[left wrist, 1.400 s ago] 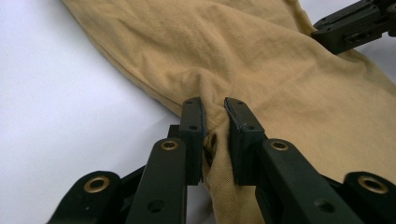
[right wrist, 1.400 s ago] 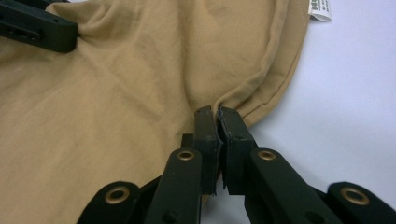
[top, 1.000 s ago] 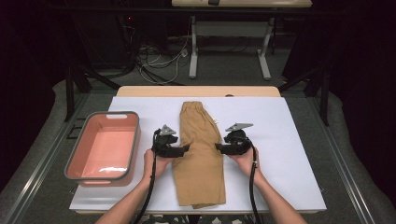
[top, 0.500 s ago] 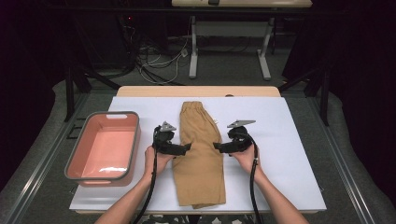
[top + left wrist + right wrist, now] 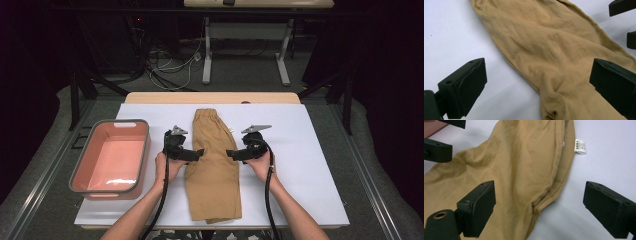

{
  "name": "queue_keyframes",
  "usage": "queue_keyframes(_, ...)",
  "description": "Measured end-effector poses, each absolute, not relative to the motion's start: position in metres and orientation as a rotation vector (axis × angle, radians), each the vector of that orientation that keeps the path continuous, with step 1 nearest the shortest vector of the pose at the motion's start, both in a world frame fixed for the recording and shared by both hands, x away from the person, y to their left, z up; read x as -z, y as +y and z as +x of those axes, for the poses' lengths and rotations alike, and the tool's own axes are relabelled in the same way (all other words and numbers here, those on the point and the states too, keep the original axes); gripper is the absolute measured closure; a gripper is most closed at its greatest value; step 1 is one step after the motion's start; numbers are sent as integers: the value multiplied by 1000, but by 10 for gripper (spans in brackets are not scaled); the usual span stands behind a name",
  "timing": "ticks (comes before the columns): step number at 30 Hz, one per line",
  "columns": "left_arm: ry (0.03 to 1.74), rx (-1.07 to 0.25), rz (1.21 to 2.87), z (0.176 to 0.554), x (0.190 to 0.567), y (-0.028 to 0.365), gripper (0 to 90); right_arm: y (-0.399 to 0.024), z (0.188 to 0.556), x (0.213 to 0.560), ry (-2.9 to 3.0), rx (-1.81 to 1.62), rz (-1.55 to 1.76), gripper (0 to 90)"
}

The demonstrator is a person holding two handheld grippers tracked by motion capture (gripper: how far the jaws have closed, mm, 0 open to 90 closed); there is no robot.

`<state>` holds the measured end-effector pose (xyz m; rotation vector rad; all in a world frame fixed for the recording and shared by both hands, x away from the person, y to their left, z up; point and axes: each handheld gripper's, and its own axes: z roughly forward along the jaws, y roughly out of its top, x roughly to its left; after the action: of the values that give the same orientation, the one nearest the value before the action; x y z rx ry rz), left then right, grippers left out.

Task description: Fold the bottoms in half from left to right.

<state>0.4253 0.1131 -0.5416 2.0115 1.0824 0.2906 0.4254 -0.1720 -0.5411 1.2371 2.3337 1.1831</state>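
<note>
Beside the folded shorts, left claw, right claw, both just opening, gripping nothing.

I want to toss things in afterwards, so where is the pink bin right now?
In the high view the pink bin sits at the table's left edge, left of the left gripper and the tan shorts.

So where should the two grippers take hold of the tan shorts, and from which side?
Probably at the two long side edges of the tan shorts, near the middle. The shorts lie flat, folded lengthwise, so only the edges offer a fold to pinch. The left gripper should come from the left edge and the right gripper from the right. Both are open, their jaws having just been opening, each straddling its edge.
</note>
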Motion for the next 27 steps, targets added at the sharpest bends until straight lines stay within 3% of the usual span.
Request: queue_keyframes(27, 1097, -293, 2014, 422, 544, 120, 0, -149, 451, 543, 2303, -1190, 1266, 105)
